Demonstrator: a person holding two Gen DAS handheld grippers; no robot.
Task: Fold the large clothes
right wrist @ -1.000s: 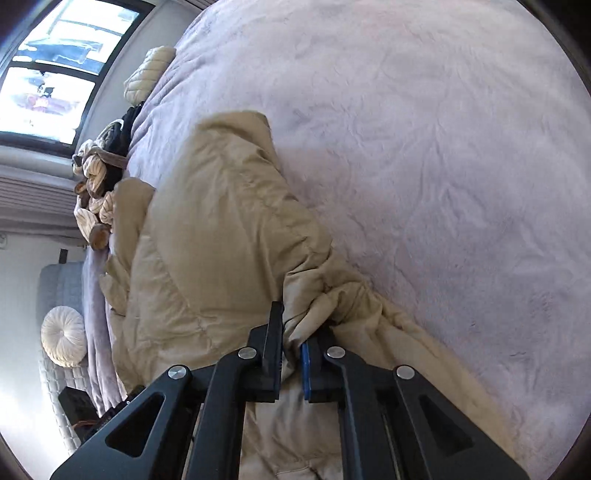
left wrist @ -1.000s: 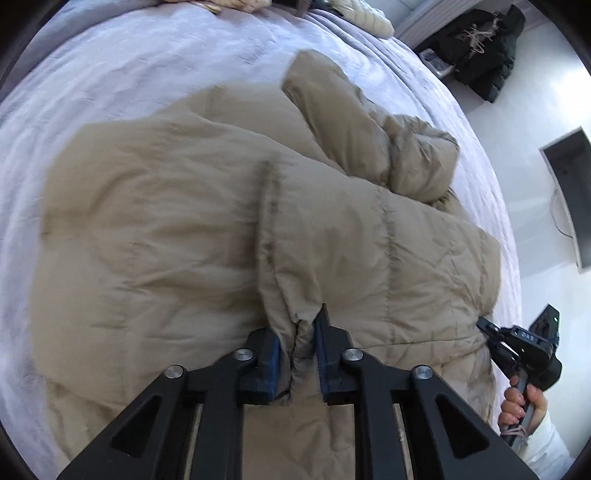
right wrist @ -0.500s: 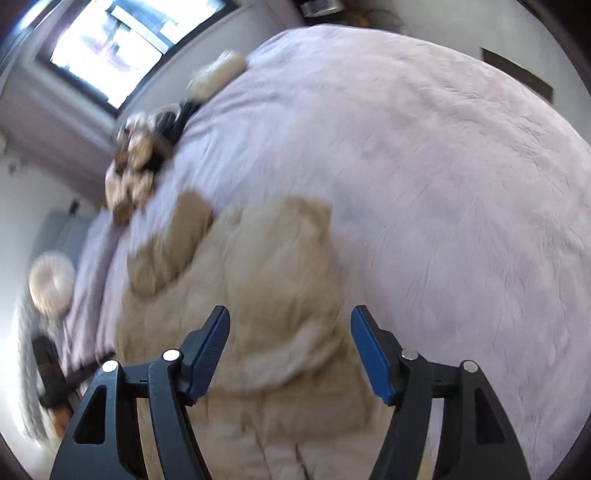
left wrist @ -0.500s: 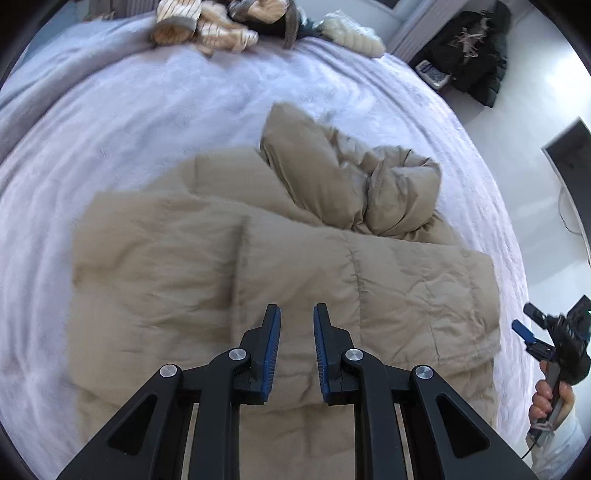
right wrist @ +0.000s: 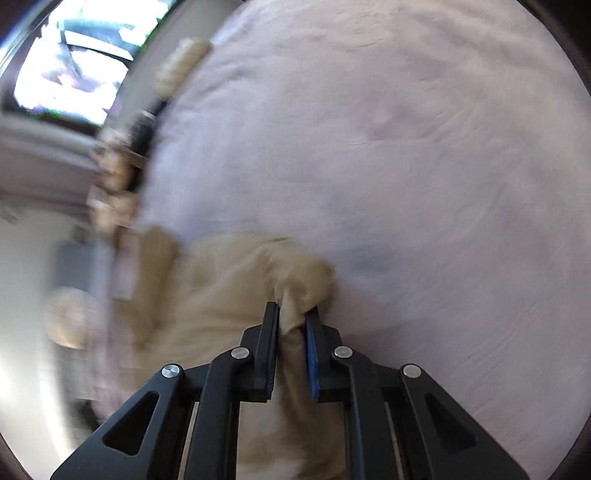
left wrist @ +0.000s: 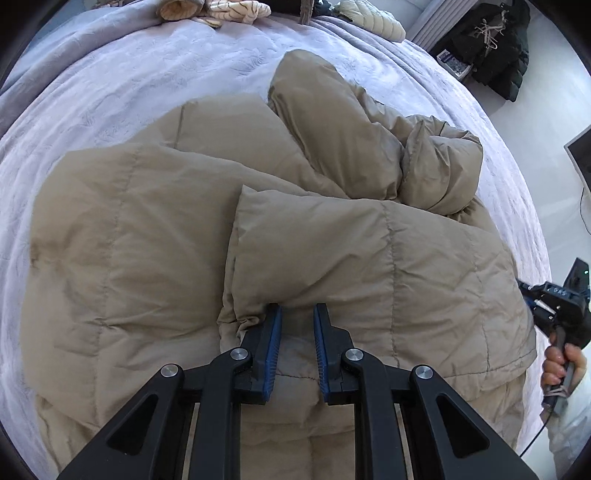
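Left gripper (left wrist: 297, 314) hovers low over the tan puffer coat (left wrist: 155, 258), jaws a narrow gap apart with nothing between them; the pads sit just above the lower edge of the panel that lies folded across the coat's front, apparently poised there rather than gripping. Right gripper (right wrist: 293, 314), jaws closing, has a bunched wad of the coat's fabric between the pads, at the garment's edge next to bare bedspread; that view is motion-blurred, so exact pad contact is a judgement, but the cloth looks pinched. Coat lies spread on the lavender bed (left wrist: 122, 74), one front panel doubled over, sleeve (left wrist: 332, 122) and hood heaped toward the far side, probably left there for a later tuck. Seen from the left wrist, the right gripper (left wrist: 532, 299) works at the coat's right edge, a hand (left wrist: 561, 365) on its handle. Grip at the edge suggests it is taken for the next fold inward. Other clothes are piled at the head of the bed (left wrist: 221, 9), well apart.
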